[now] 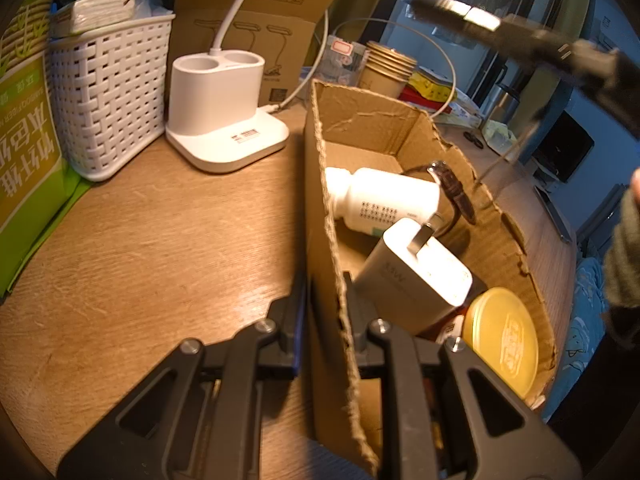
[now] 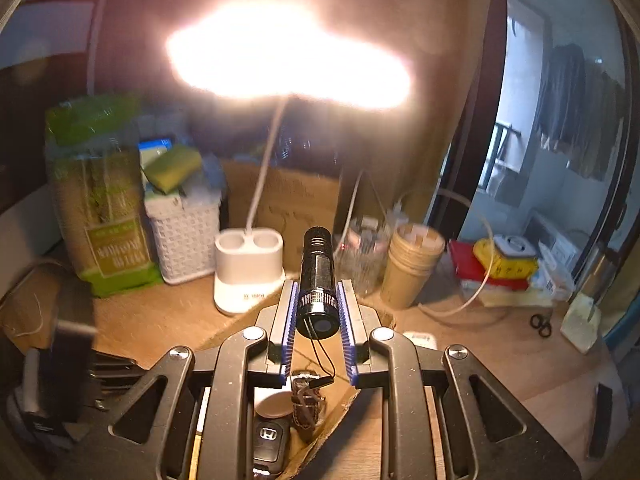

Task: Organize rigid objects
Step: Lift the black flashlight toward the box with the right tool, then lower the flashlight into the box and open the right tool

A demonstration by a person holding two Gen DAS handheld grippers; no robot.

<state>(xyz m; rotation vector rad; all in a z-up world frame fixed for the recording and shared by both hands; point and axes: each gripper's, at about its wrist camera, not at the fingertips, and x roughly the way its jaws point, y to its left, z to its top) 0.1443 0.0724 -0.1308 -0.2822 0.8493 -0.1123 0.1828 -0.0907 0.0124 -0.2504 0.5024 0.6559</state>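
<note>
Left wrist view. Left gripper (image 1: pixel 326 300) has its fingers (image 1: pixel 294 312) pinched on the near wall of an open cardboard box (image 1: pixel 400 120) with torn edges; one finger sits outside the wall, the other inside. The box stands on a wooden worktop (image 1: pixel 160 232). Inside the box: a white pill bottle (image 1: pixel 384 200) lying on its side toward the far end; a dark-strapped wristwatch (image 1: pixel 456 188) just behind it against the right wall; a white charger plug (image 1: pixel 420 268), prongs up, resting tilted at mid-box; a yellow round lid (image 1: pixel 502 340) on a jar at the near right corner, body mostly hidden. Left of the box, a white lamp base (image 1: pixel 224 108) with two round wells, both looking empty. Further left, a white woven basket (image 1: pixel 108 92) stuffed with packets and bags; contents not clear. Behind the box, a stack of paper cups (image 1: pixel 386 68). Upper right, blurred, the right gripper (image 1: pixel 560 52) hangs above the box.

Right wrist view. Right gripper (image 2: pixel 318 316) has its fingers (image 2: pixel 290 320) closed narrowly on a black flashlight (image 2: pixel 318 276), barrel pointing forward, lens end toward the camera, a thin cord hanging from it. It is held in the air above the box; the watch and a white cap show below between the fingers. A car key (image 2: pixel 268 440) lies lower still, whether inside the box I cannot tell. The lit lamp head (image 2: pixel 288 52) glares overhead.
</note>
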